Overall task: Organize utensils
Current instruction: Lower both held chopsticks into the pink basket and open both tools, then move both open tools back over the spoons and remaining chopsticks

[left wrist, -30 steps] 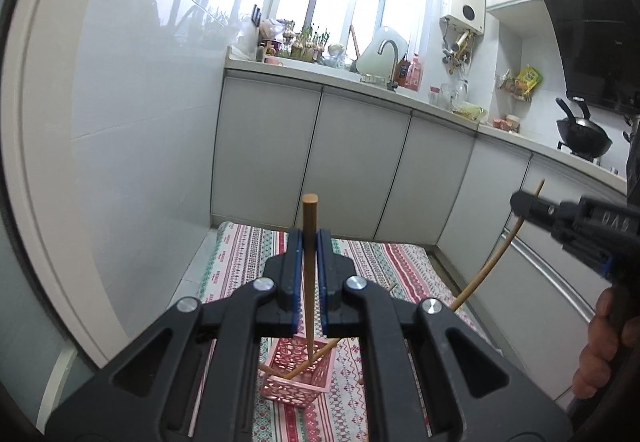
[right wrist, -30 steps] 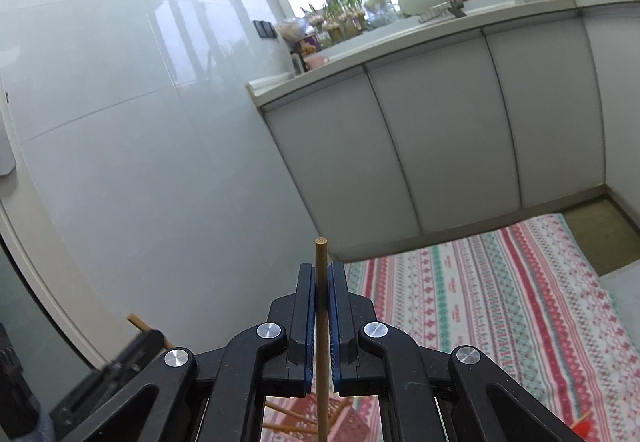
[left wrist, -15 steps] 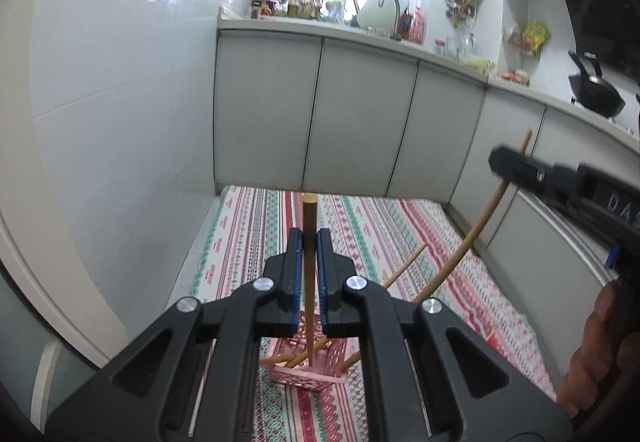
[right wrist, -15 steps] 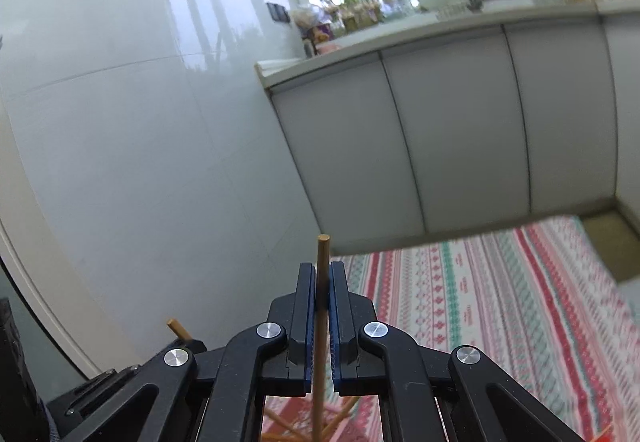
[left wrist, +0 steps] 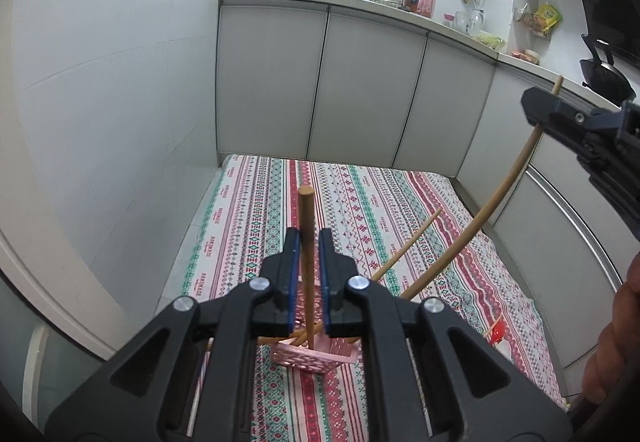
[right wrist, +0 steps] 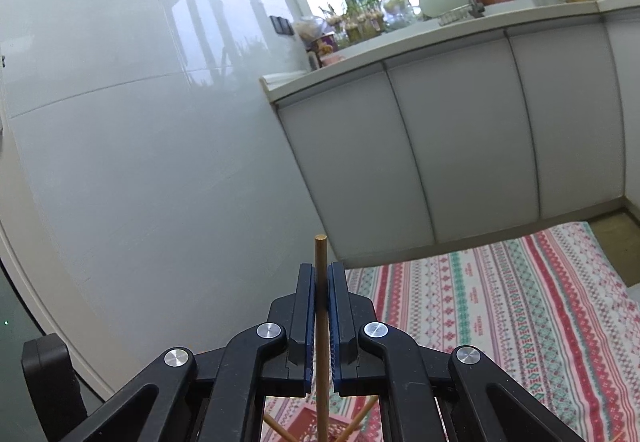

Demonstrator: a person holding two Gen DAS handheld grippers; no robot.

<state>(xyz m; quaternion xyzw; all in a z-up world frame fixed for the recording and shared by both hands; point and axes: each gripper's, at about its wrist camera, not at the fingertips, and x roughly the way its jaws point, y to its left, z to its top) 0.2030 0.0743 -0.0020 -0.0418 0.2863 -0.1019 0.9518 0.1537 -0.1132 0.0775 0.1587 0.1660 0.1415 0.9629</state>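
My left gripper (left wrist: 307, 238) has a wooden chopstick (left wrist: 307, 262) between its jaws, with a small gap on each side; the stick stands upright with its lower end in a pink slotted basket (left wrist: 316, 356). My right gripper (right wrist: 322, 274) is shut on a second wooden chopstick (right wrist: 321, 322), whose lower end also reaches the pink basket (right wrist: 316, 420). In the left wrist view the right gripper (left wrist: 538, 109) shows at the right, holding its long chopstick (left wrist: 472, 230). More chopsticks (left wrist: 408, 246) lean in the basket.
The basket stands on a striped patterned cloth (left wrist: 360, 201) on the floor. White kitchen cabinets (left wrist: 360, 89) stand behind it and a white wall (left wrist: 120, 101) at the left. A red spoon-like item (left wrist: 496, 332) lies on the cloth at the right.
Both grippers have tilted down and lowered toward the basket. The left jaws have opened slightly around their chopstick. The right gripper's stick has come down into the basket.
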